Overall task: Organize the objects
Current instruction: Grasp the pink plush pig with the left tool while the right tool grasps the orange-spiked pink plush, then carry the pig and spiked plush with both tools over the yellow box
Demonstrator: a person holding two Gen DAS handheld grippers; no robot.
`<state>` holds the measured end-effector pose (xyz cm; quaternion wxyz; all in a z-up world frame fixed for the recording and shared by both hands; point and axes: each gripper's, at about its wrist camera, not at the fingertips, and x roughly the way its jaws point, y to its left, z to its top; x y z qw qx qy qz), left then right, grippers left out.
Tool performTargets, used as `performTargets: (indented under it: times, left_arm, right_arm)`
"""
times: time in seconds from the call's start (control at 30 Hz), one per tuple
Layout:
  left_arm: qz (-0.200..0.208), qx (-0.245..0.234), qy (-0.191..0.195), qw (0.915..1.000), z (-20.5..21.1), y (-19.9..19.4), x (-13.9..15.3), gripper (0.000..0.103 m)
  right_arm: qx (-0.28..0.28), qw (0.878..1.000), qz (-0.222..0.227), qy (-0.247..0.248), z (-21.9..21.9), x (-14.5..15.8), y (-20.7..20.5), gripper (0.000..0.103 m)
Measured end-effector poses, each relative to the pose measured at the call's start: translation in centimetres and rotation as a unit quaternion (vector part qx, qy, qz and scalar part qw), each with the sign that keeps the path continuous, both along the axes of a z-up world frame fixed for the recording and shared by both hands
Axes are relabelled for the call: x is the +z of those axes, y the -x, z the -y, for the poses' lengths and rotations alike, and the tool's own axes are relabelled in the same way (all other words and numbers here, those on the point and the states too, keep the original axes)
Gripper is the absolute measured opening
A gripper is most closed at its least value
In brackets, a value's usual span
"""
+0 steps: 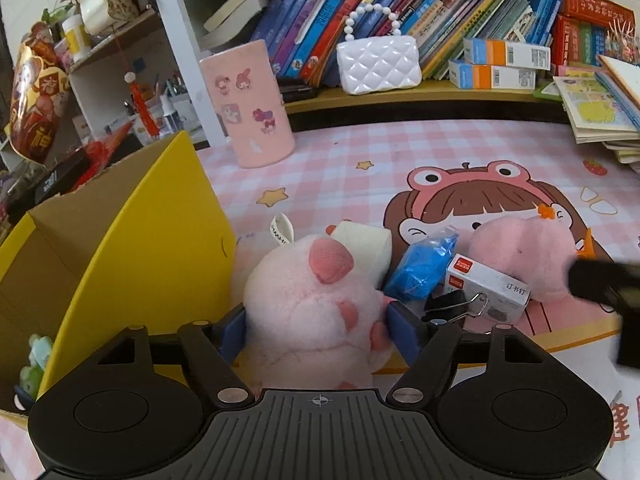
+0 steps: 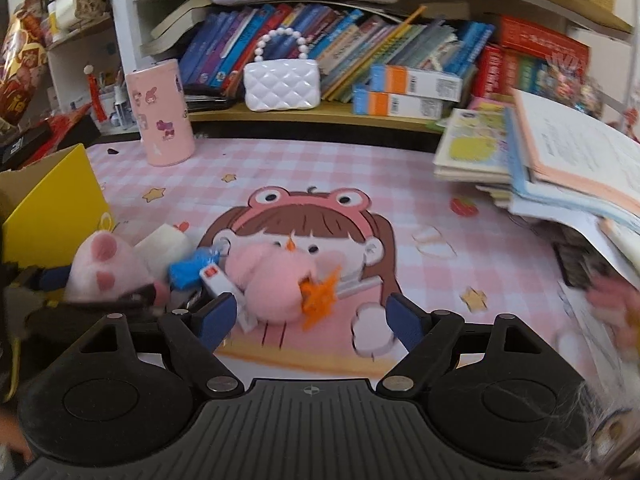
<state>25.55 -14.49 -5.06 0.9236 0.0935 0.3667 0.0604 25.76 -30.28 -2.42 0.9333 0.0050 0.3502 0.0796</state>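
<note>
Left of the paw plush (image 1: 316,304): yellow box (image 1: 152,240), its inside seen only in left view. Left gripper (image 1: 316,330) spread around plush, pads at its flanks, pressing unclear. Right of it: blue packet (image 1: 424,268), staple box (image 1: 488,284), pink ball plush (image 2: 276,284). Right gripper (image 2: 308,320) spread, empty; orange star (image 2: 320,300) only in right view.

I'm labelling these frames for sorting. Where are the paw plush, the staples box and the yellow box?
paw plush (image 1: 316,312), left wrist view, on its furry palm.
staples box (image 1: 490,284), left wrist view, on its white top face.
yellow box (image 1: 160,240), left wrist view, on its yellow outer flap.
</note>
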Motion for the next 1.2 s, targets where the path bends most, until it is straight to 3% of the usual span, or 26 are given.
performTargets:
  times: [0.27,0.33,0.4,0.47,0.73,0.87,1.07,1.2]
  left_arm:
    - [0.005,-0.015,0.026,0.9995,-1.0,0.7,0.6,0.059]
    - [0.001,-0.016,0.045,0.9989,-1.4,1.1,1.0,0.059]
    - [0.003,-0.010,0.065,0.9979,-1.7,1.6,1.4,0.059]
    - [0.009,-0.007,0.085,0.9963,-2.0,2.3,2.0,0.059]
    - [0.043,-0.057,0.118,0.9905,-1.3,6.1,4.1,0.059]
    - [0.040,-0.083,0.133,0.9868,-1.8,8.8,4.5,0.059]
    - [0.026,-0.093,0.144,0.9849,-3.4,12.2,4.2,0.059]
    - [0.021,-0.080,0.160,0.9836,-5.2,13.2,4.2,0.059]
  right_arm:
    - [0.039,0.997,-0.054,-0.024,-0.5,-2.5,-5.3,0.080]
    - [0.035,0.996,-0.061,-0.052,-0.2,-2.9,-5.8,0.076]
    - [0.031,0.995,-0.063,-0.065,0.1,-2.9,-5.8,0.060]
    - [0.028,0.996,-0.060,-0.067,0.3,-2.4,-5.4,0.058]
    - [0.001,0.999,-0.001,-0.052,1.3,0.6,-0.8,0.054]
    - [-0.019,0.999,0.019,-0.036,1.2,1.7,2.7,0.054]
    - [-0.067,0.996,-0.003,-0.052,0.5,2.4,7.2,0.054]
    - [-0.068,0.996,-0.024,-0.060,-0.8,2.2,10.1,0.054]
